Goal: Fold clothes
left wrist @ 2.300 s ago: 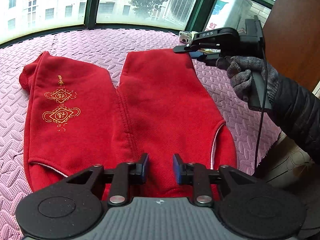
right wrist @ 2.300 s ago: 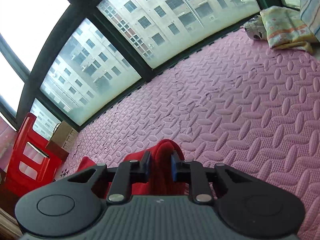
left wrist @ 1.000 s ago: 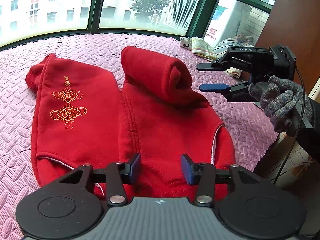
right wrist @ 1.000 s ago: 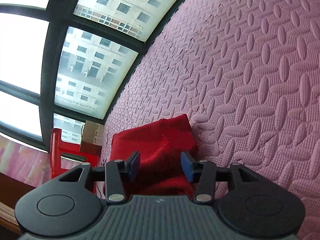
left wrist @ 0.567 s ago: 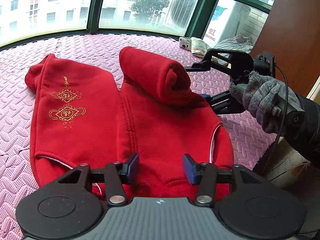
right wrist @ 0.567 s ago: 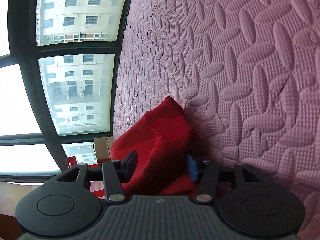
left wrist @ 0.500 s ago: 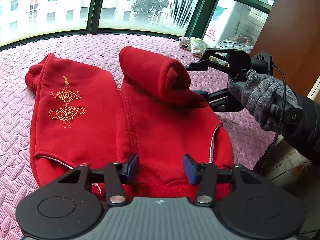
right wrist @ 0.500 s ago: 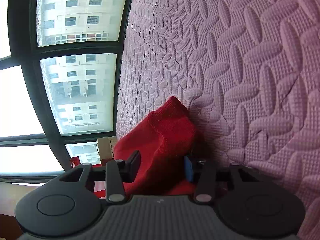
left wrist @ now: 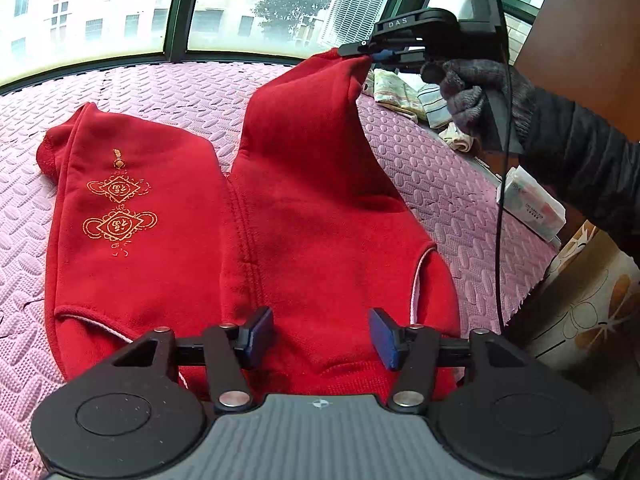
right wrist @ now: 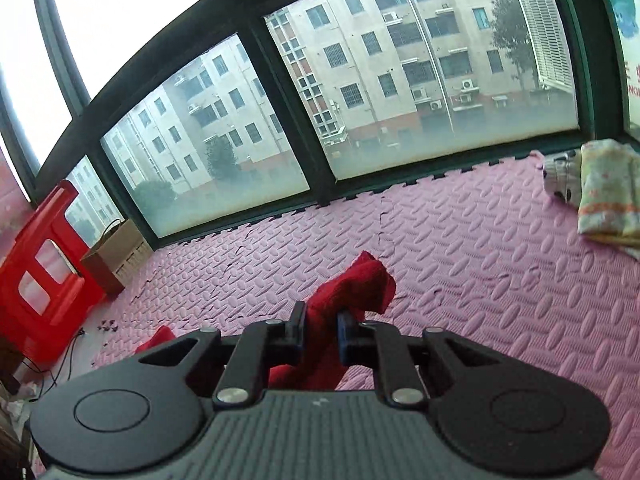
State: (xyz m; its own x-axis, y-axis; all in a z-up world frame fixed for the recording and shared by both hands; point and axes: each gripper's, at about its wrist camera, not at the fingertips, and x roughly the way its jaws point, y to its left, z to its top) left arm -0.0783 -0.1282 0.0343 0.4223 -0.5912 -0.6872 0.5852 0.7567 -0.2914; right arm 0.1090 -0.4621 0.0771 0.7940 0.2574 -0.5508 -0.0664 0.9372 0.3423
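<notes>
Red fleece trousers (left wrist: 304,216) with gold emblems on the left leg lie on the pink foam mat (left wrist: 168,92), waistband nearest me. My right gripper (left wrist: 370,53) is shut on the right leg's cuff (right wrist: 352,288) and holds it raised above the mat, so that leg slopes up to it. My left gripper (left wrist: 320,332) is open and empty, just above the waistband.
Folded pale cloths (left wrist: 404,92) and a white packet (left wrist: 532,208) lie at the mat's right end. The mat's right edge drops to a patterned surface (left wrist: 592,312). A window runs along the far side. A red stool (right wrist: 40,264) and a paper bag (right wrist: 116,248) stand beyond the mat.
My right gripper, open around the folded-over right leg cuff half a second ago, has shut on it and lifted it high. My left gripper has stayed open over the waistband.
</notes>
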